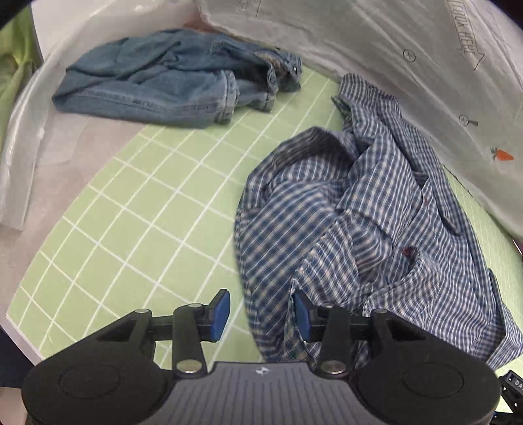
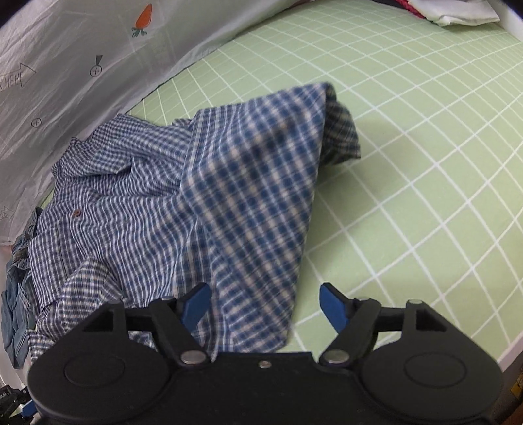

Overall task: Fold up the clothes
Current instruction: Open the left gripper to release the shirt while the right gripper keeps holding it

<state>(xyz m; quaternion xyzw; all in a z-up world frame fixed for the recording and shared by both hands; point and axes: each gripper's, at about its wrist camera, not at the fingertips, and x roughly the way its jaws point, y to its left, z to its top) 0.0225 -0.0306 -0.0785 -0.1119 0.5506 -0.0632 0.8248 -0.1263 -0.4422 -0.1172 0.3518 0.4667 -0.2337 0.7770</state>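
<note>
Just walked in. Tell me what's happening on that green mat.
A person is folding clothes with a pair of hand-held tongs in each hand. A blue checked shirt lies crumpled on the green grid mat. The left tongs and the right tongs are both open over the shirt's near edge, gripping nothing. A pair of jeans lies bunched farther back, and a white printed sheet borders the mat.

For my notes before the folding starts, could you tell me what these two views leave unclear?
- Checked shirt: its sleeves and hem, left wrist view, lost in its own crumples.
- Jeans: right wrist view, mostly cut off by the edge.
- White fabric: right wrist view, cropped at the top.
</note>
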